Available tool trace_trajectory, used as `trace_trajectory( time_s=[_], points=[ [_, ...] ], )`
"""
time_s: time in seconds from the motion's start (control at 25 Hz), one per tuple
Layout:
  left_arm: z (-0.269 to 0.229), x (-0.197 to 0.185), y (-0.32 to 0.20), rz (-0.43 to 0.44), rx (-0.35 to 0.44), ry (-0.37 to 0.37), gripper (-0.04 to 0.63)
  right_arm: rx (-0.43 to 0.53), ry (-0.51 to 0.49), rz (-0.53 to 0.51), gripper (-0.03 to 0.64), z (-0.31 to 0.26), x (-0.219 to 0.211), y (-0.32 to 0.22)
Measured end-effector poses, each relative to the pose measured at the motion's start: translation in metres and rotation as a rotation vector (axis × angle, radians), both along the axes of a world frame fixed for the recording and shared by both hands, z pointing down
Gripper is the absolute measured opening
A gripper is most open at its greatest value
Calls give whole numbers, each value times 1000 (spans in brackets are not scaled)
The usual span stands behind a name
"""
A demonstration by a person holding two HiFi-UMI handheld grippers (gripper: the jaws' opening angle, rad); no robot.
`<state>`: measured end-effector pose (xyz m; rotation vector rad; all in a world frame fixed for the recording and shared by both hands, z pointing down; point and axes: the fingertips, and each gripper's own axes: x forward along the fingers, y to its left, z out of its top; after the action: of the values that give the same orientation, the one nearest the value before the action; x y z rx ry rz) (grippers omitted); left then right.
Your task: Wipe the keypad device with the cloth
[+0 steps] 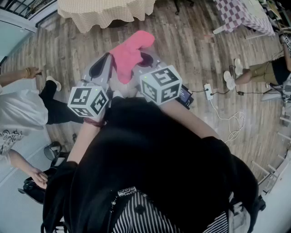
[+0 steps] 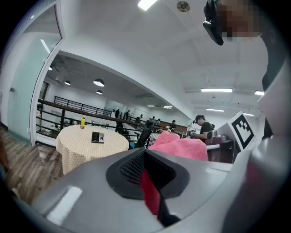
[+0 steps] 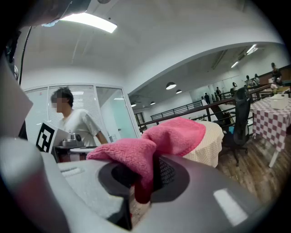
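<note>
A pink cloth [image 1: 129, 52] is held up in front of the person, between the two grippers. My right gripper [image 1: 146, 61] is shut on it; in the right gripper view the cloth [image 3: 168, 136] bulges out of my right gripper [image 3: 141, 186]. My left gripper [image 1: 102, 68] sits just left of the cloth. In the left gripper view a dark red strip of cloth is pinched in my left gripper [image 2: 150, 191], and the rest of the cloth [image 2: 179, 145] shows beyond. The keypad device [image 2: 97, 137] lies far off on a round table [image 2: 77, 148].
The round table with a beige cover [image 1: 107, 11] stands ahead, a checked table [image 1: 241, 13] at the far right. A person in white [image 1: 20, 111] sits left, another person [image 1: 263, 73] right. A power strip [image 1: 208, 91] with cable lies on the wooden floor.
</note>
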<state>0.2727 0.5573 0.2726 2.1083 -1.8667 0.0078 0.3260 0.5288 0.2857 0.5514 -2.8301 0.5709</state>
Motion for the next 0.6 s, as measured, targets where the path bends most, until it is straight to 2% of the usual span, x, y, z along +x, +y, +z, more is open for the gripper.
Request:
trace_trajectory(
  time_s=[0.6],
  points=[
    [10,1,-10,0,6,6,-14,-12,-6,1,66,11,1,-4]
  ],
)
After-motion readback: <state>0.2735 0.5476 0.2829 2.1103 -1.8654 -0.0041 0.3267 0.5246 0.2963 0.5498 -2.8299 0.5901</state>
